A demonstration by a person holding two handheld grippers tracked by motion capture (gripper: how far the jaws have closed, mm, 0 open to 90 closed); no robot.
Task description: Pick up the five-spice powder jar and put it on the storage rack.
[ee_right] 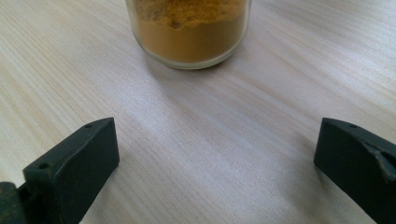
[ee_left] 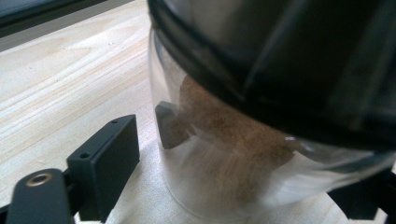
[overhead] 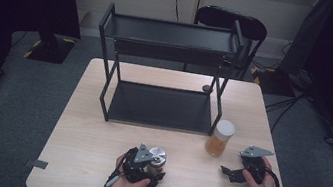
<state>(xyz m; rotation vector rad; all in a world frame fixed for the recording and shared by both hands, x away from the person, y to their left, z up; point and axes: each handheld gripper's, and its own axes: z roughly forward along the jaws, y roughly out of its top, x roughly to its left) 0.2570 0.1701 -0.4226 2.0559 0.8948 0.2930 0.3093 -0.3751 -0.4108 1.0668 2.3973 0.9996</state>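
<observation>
A glass jar with a silver lid [overhead: 157, 155] and brown powder inside stands near the table's front edge. In the left gripper view this jar [ee_left: 233, 154] is very close, between my left gripper's [ee_left: 247, 182] jaws. A thin gap shows between the left pad [ee_left: 109, 158] and the glass, and the other pad is mostly hidden behind the jar. A person's hand holds that left gripper [overhead: 155, 166]. A white-lidded jar of orange powder [overhead: 220, 138] stands to the right. My right gripper [overhead: 236, 164] is open, pointing at it from a short way off. Only bare wood lies between its pads [ee_right: 79, 163], with the orange jar [ee_right: 189, 32] ahead.
A black two-tier metal rack [overhead: 165, 73] stands at the back middle of the wooden table [overhead: 92, 132], both shelves bare. A small dark round object [overhead: 207, 88] sits by its right rear leg. A black chair [overhead: 231, 20] is behind the table.
</observation>
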